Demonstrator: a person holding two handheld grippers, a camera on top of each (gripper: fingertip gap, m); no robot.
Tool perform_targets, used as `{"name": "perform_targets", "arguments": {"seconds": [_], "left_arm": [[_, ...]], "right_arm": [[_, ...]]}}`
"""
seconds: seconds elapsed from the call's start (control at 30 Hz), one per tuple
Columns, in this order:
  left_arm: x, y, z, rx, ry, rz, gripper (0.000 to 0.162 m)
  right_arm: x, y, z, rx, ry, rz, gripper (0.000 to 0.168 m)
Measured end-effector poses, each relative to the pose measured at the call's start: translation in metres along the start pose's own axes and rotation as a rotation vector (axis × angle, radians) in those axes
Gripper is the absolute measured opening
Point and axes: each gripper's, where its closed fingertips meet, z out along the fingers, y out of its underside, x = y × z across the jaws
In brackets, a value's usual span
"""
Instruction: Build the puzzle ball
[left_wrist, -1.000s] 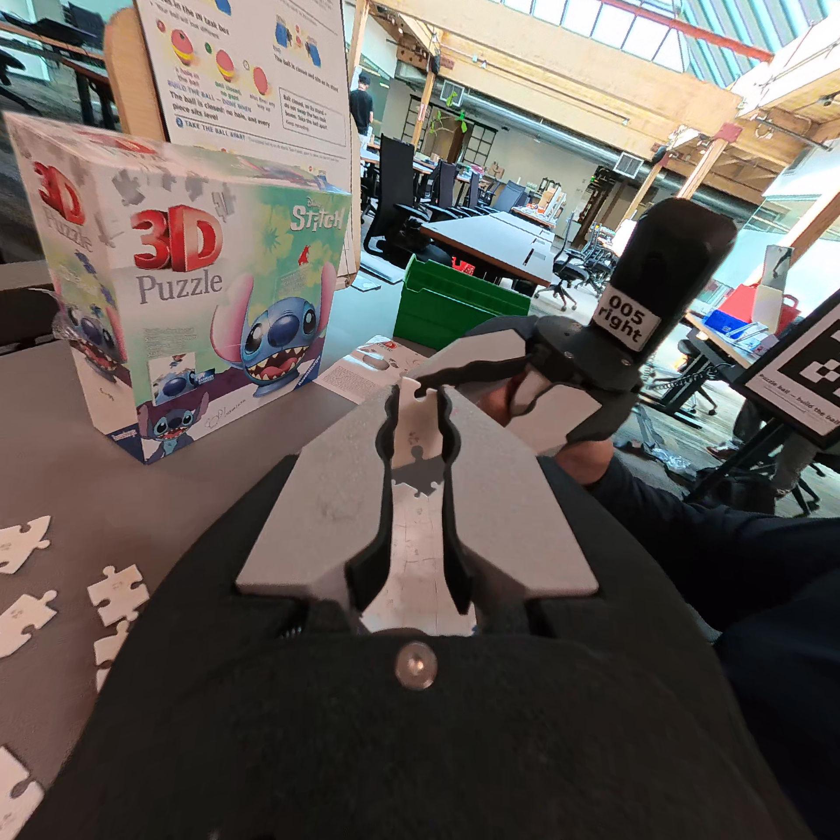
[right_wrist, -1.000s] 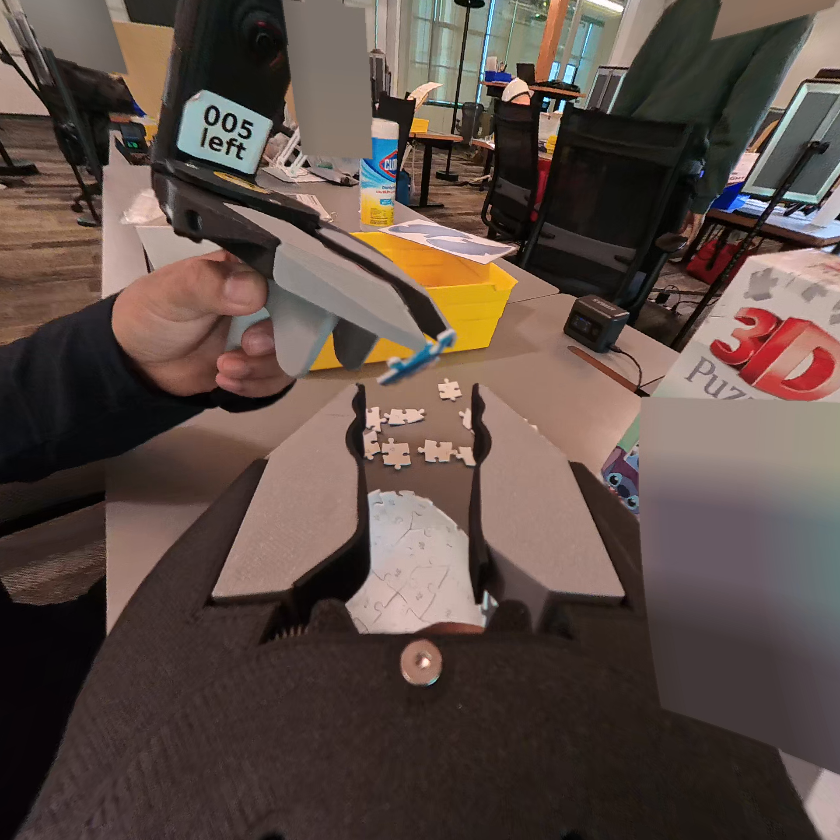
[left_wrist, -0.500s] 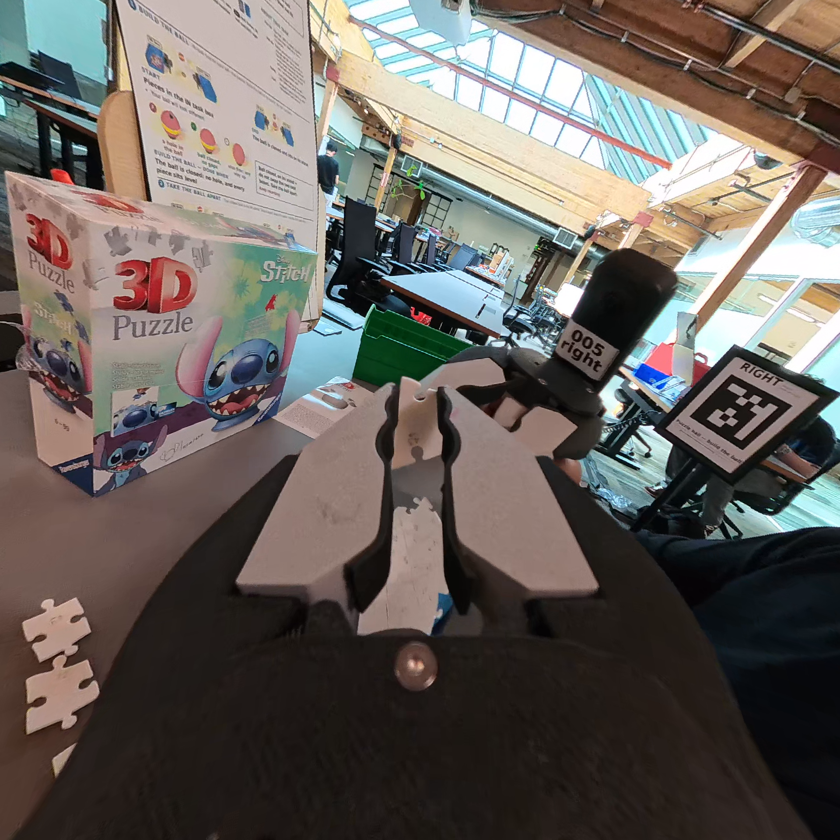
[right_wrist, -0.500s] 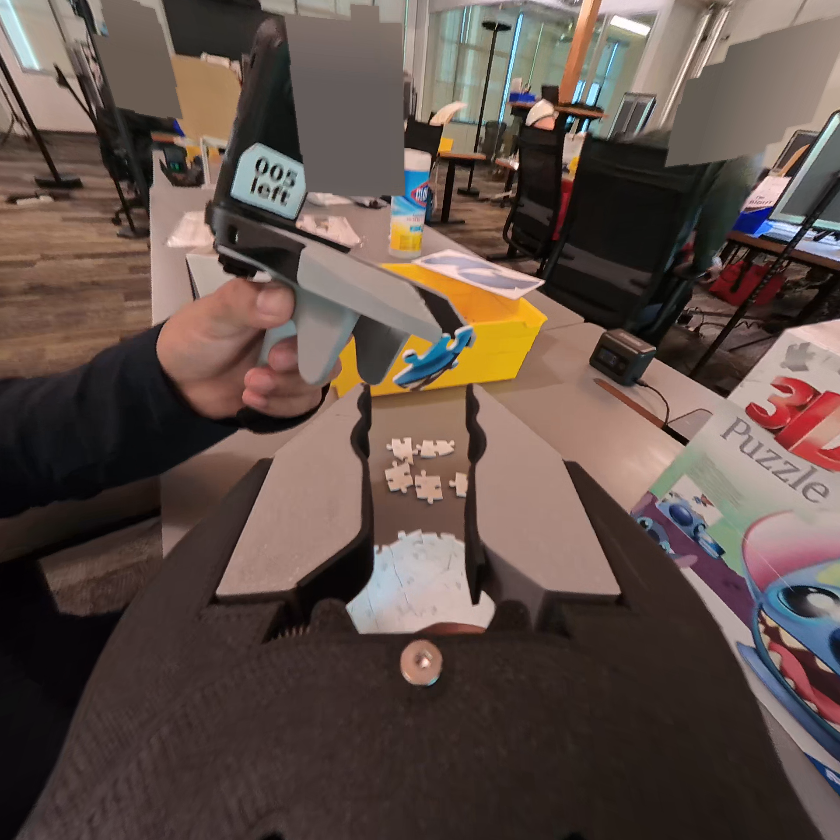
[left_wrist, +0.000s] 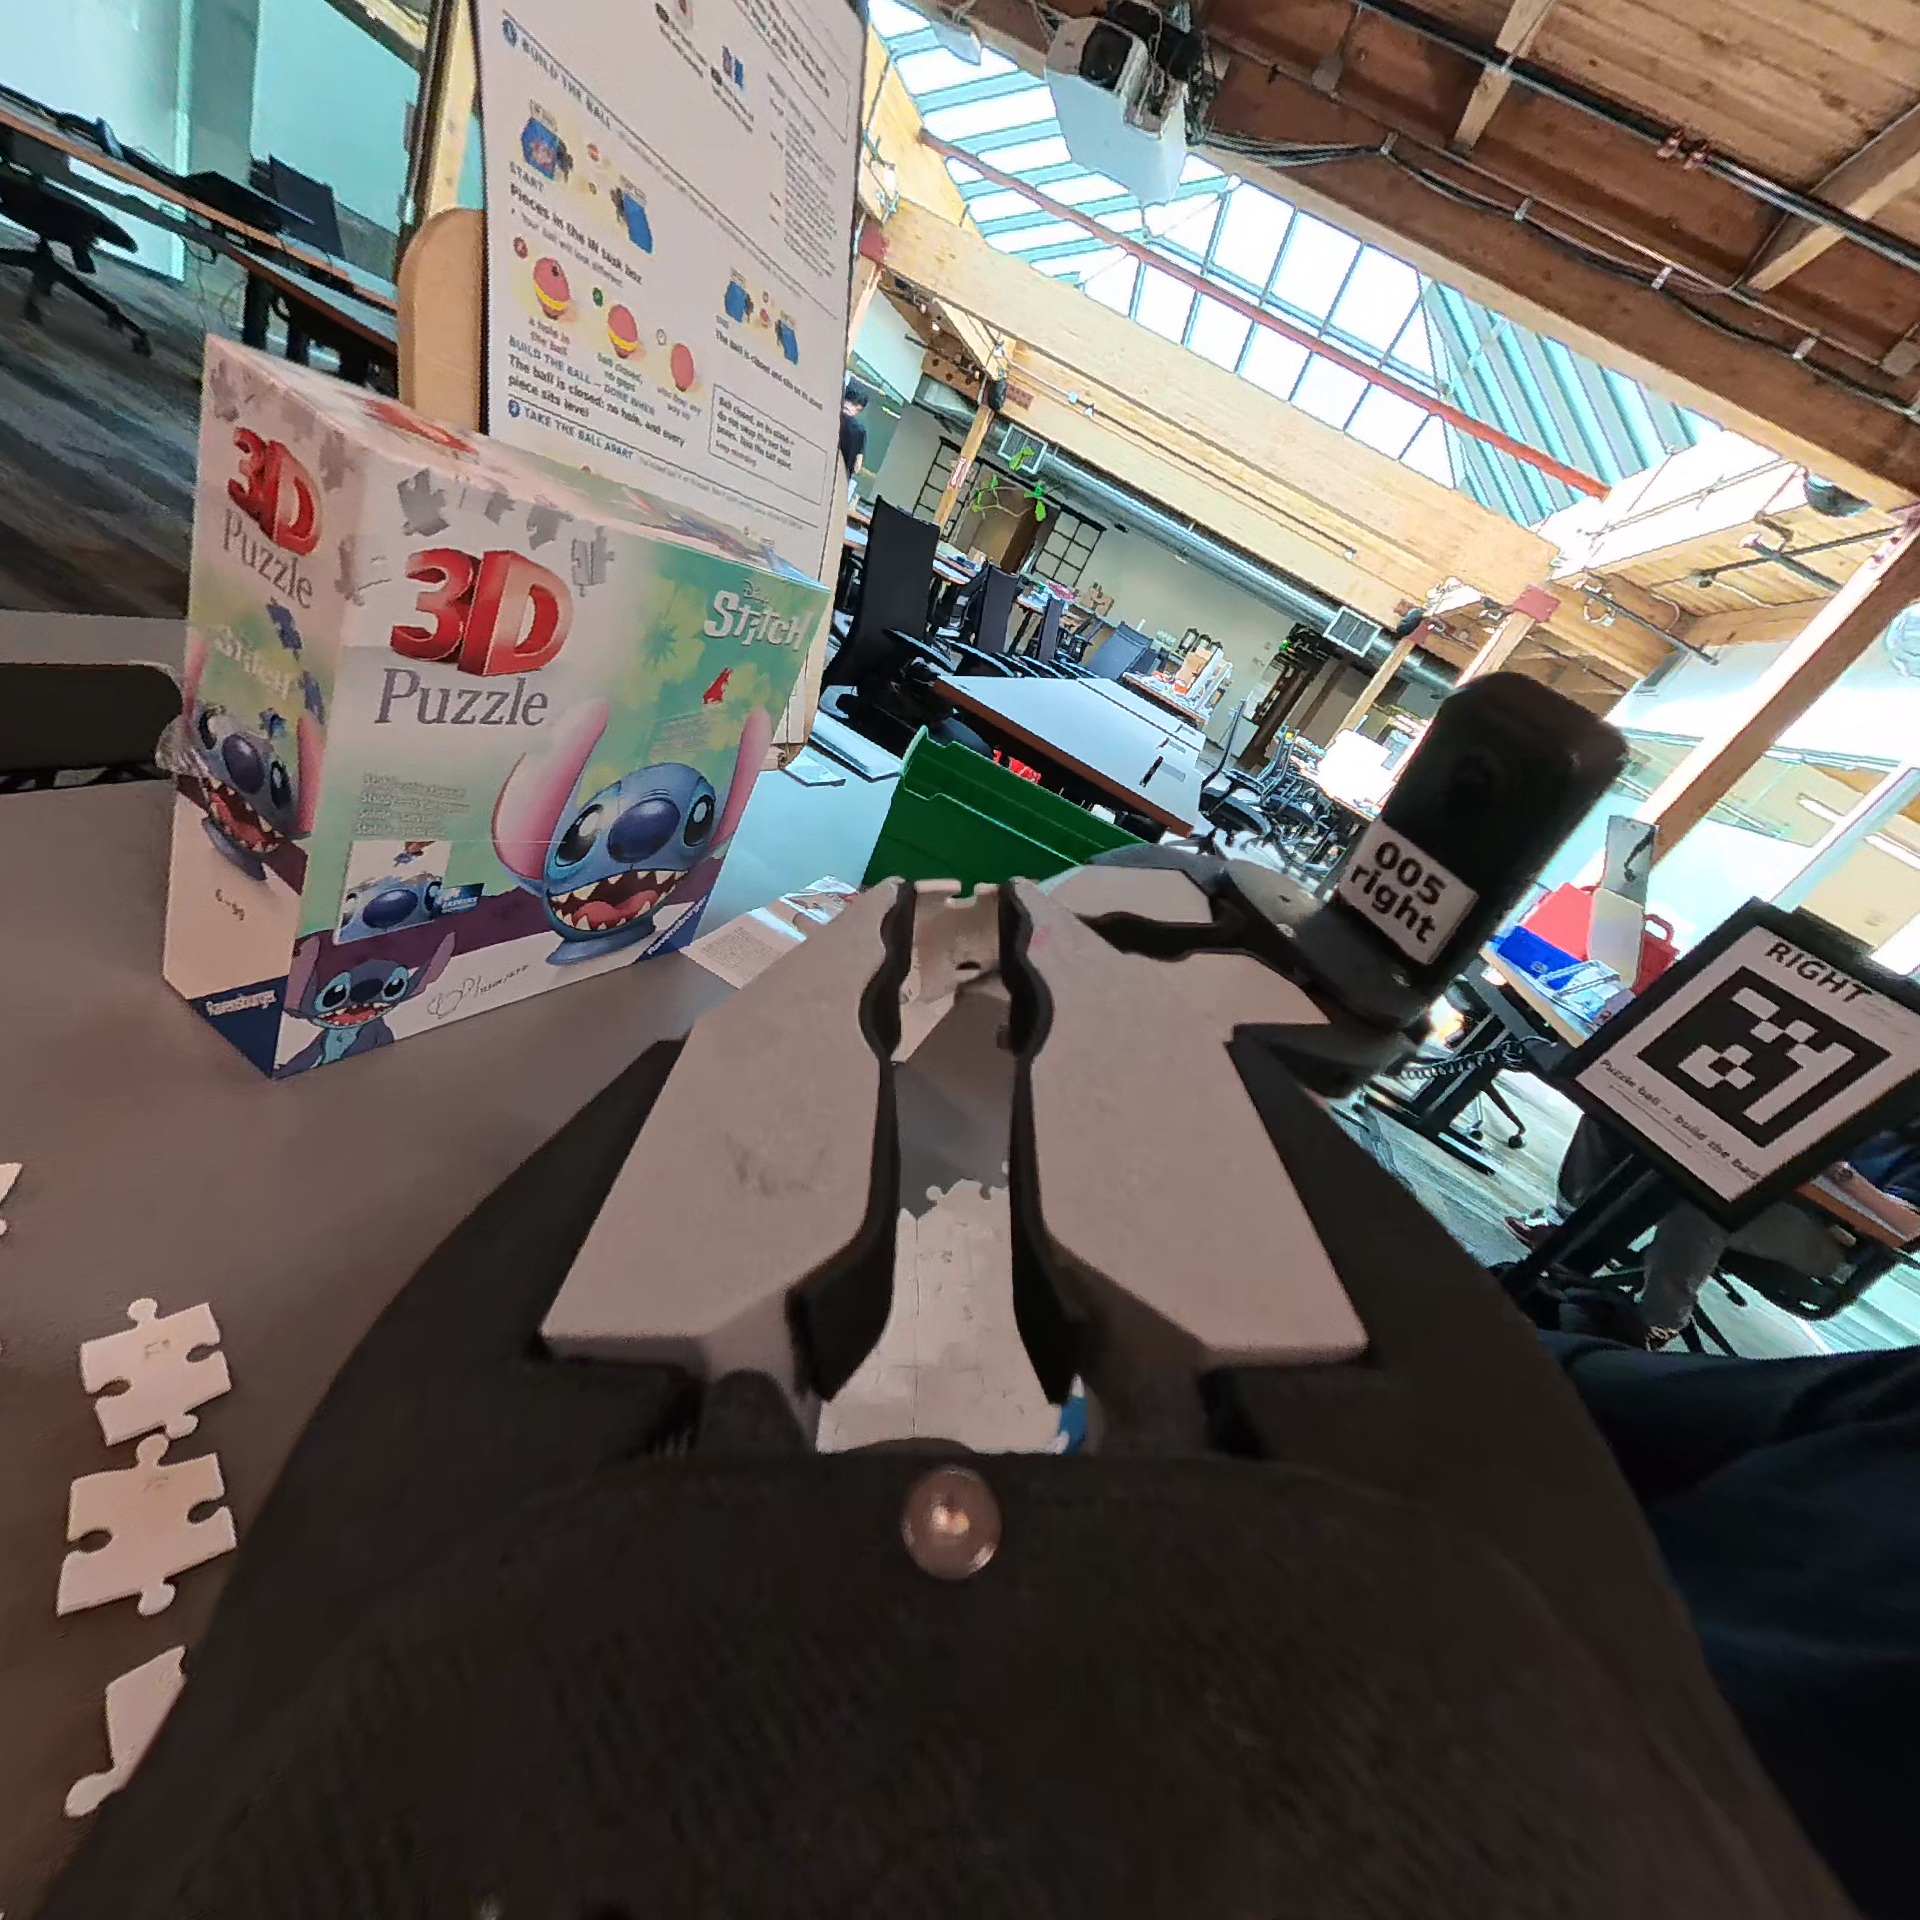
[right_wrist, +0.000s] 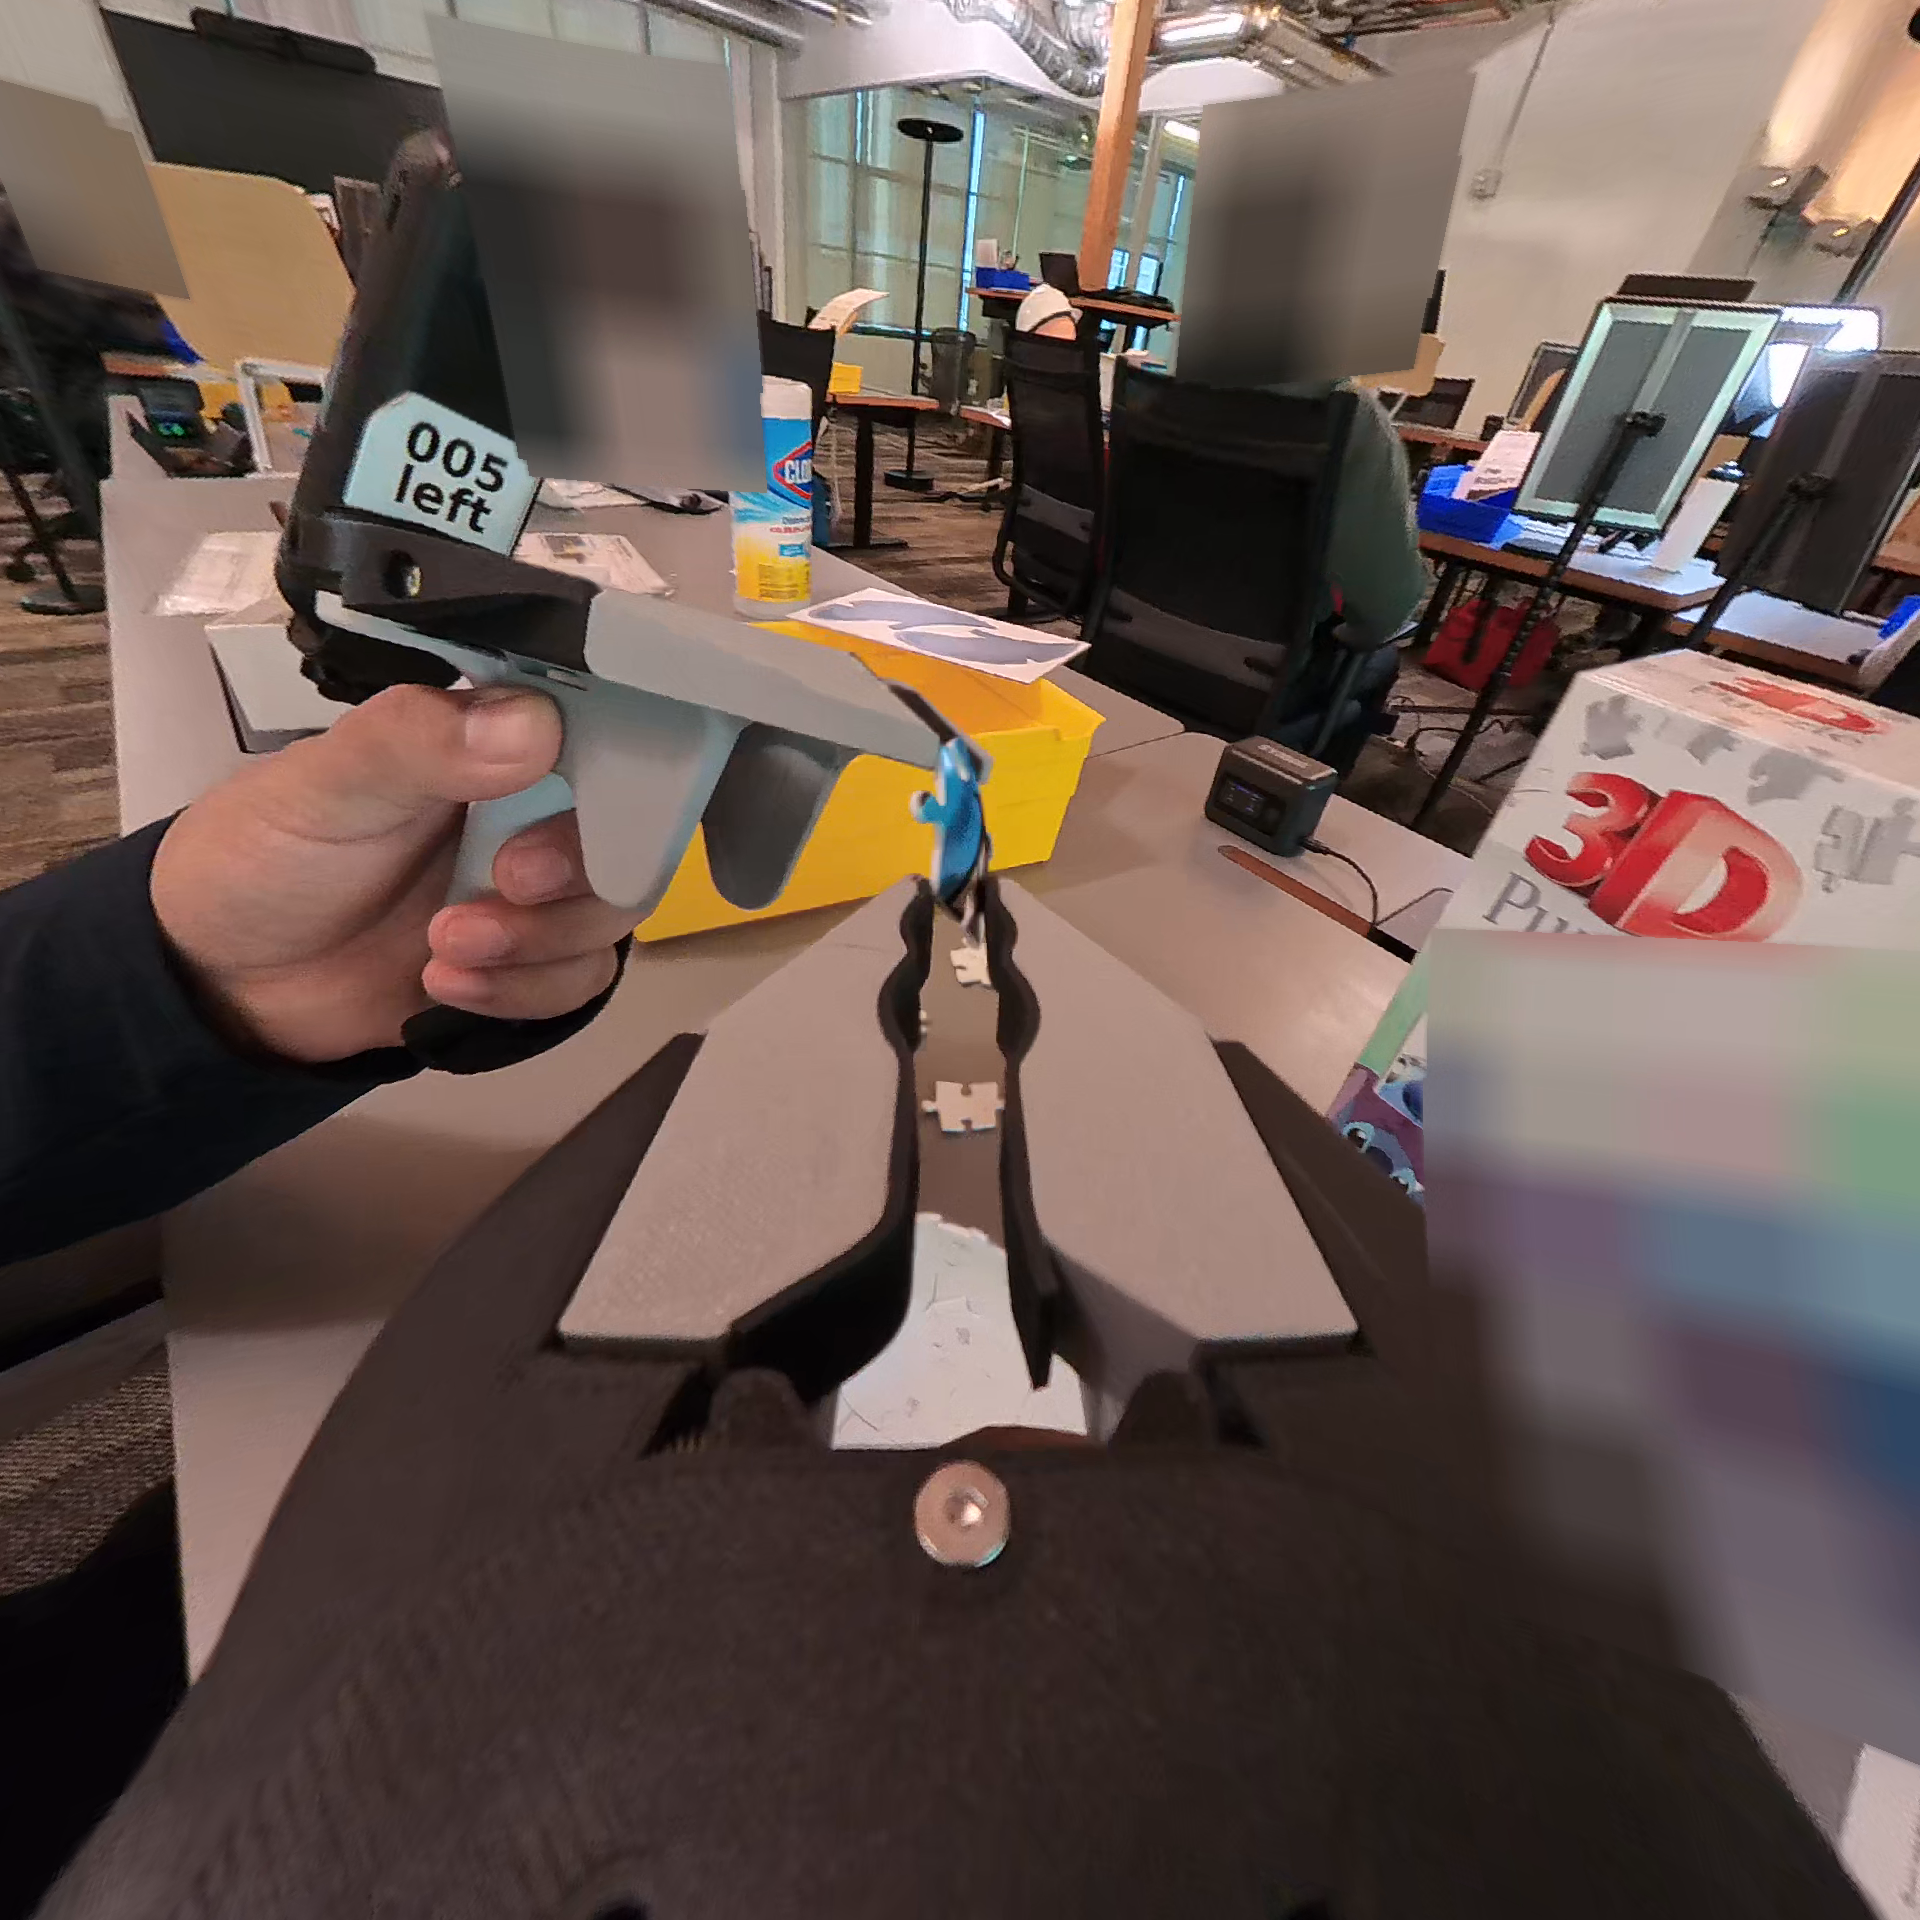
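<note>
My left gripper (left_wrist: 956, 904) is shut on a blue puzzle piece (left_wrist: 956, 932), whose white back faces its camera. In the right wrist view the left gripper (right_wrist: 951, 748) holds that piece (right_wrist: 954, 821) hanging down from its tips. My right gripper (right_wrist: 953, 906) has its jaws narrowed around the piece's lower end; I cannot see whether they grip it. Its black body shows in the left wrist view (left_wrist: 1299, 935). The partly built puzzle ball (right_wrist: 951, 1340), white inside, lies under both grippers and also shows in the left wrist view (left_wrist: 945, 1320).
The puzzle box (left_wrist: 468, 790) stands on the grey table, at the right in the right wrist view (right_wrist: 1683, 831). Loose white pieces (left_wrist: 156, 1371) (right_wrist: 966, 1107) lie on the table. A yellow bin (right_wrist: 1018, 748), a small black device (right_wrist: 1268, 790) and an instruction board (left_wrist: 665, 229) stand around. My two grippers' fingertips are within a few centimetres of each other.
The left gripper turned the piece from flat to hanging down and brought it to the right gripper's tips. The right gripper's jaws narrowed from wide open.
</note>
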Motion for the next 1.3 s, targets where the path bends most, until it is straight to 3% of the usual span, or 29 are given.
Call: {"name": "perform_targets", "arguments": {"seconds": [0.03, 0.07, 0.27, 0.47, 0.63, 0.83, 1.0, 1.17, 1.23, 1.3], "left_arm": [[-0.003, 0.003, 0.0, -0.009, -0.011, -0.001, 0.002], [-0.004, 0.005, -0.001, -0.014, -0.013, 0.001, 0.0], [-0.01, 0.013, 0.001, -0.057, -0.014, -0.025, 0.0], [-0.024, 0.018, -0.003, -0.225, -0.1, 0.184, 0.0], [-0.02, 0.046, 0.016, -0.454, -0.077, 0.33, 0.011], [-0.023, 0.073, 0.031, -0.584, -0.055, 0.384, 0.0], [-0.025, 0.084, 0.031, -0.643, -0.032, 0.361, 0.007], [-0.024, 0.09, 0.034, -0.689, -0.011, 0.383, 0.003], [-0.024, 0.091, 0.035, -0.706, -0.006, 0.393, 0.012], [-0.018, 0.087, 0.035, -0.694, 0.034, 0.364, 0.011]], "right_arm": [[0.002, 0.0, -0.002, 0.001, 0.002, -0.006, 0.0], [0.004, 0.0, -0.003, -0.001, 0.001, -0.009, 0.0], [0.013, 0.008, -0.006, -0.083, -0.033, -0.045, 0.0], [0.018, 0.044, -0.015, -0.399, -0.208, -0.149, 0.0], [0.017, 0.064, -0.017, -0.617, -0.333, -0.233, 0.0], [0.014, 0.076, -0.021, -0.684, -0.398, -0.251, 0.0], [0.017, 0.088, -0.027, -0.731, -0.423, -0.246, 0.0], [0.02, 0.094, -0.03, -0.758, -0.442, -0.249, 0.0], [0.022, 0.095, -0.031, -0.764, -0.44, -0.245, 0.0], [0.023, 0.097, -0.032, -0.763, -0.444, -0.239, 0.0]]}}
